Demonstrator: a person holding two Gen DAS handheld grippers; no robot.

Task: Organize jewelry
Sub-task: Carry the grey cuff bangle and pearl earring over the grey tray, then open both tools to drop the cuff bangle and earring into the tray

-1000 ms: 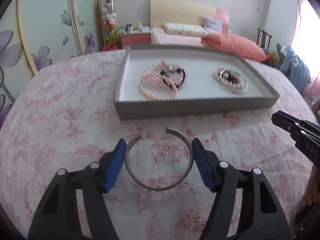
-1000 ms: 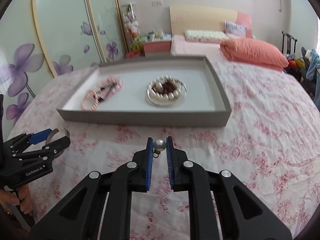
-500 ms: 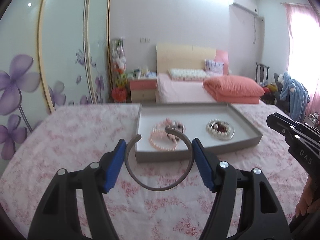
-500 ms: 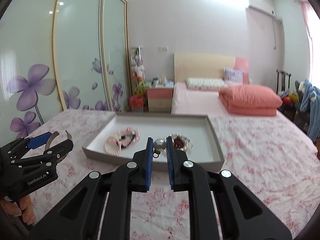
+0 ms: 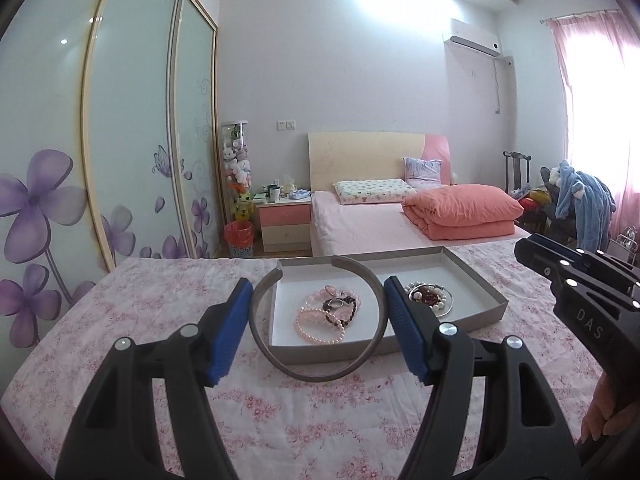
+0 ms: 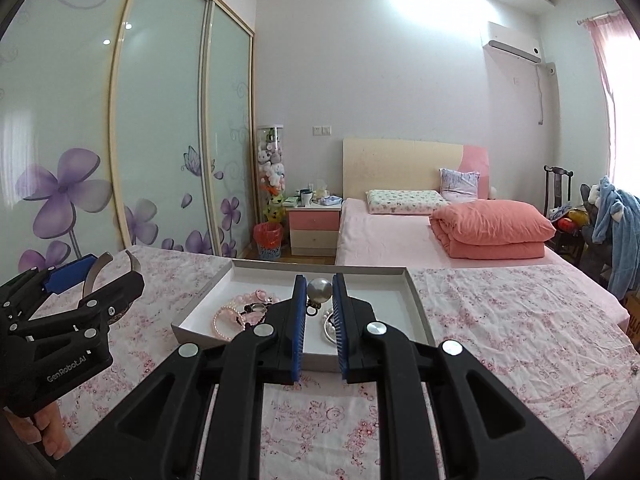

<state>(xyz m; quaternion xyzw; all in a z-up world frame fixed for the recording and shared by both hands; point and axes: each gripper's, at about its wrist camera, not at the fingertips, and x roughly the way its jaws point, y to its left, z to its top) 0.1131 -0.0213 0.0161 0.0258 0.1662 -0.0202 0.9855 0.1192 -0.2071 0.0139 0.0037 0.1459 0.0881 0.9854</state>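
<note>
My left gripper (image 5: 318, 292) is shut on a grey open cuff bangle (image 5: 320, 376), held between the blue pads above the floral cloth. My right gripper (image 6: 319, 286) is shut on a silver pearl earring (image 6: 319, 289), raised over the near side of the tray. The grey tray (image 5: 476, 280) with a white floor holds pink bead bracelets (image 5: 320, 322) on its left and a pearl and dark bead pile (image 5: 430, 300) on its right. The tray also shows in the right wrist view (image 6: 200, 300), with the left gripper (image 6: 104, 268) at its left.
The pink floral cloth (image 5: 120, 320) covers the work surface around the tray. A bed with an orange folded quilt (image 5: 460, 210) lies behind. A nightstand (image 5: 284, 220) and a sliding wardrobe (image 5: 132, 140) stand at the back left. A chair with clothes (image 5: 580, 204) stands right.
Both grippers have lifted from the cloth and tilted up, each still holding its piece. The tray now sits lower and farther in both views.
</note>
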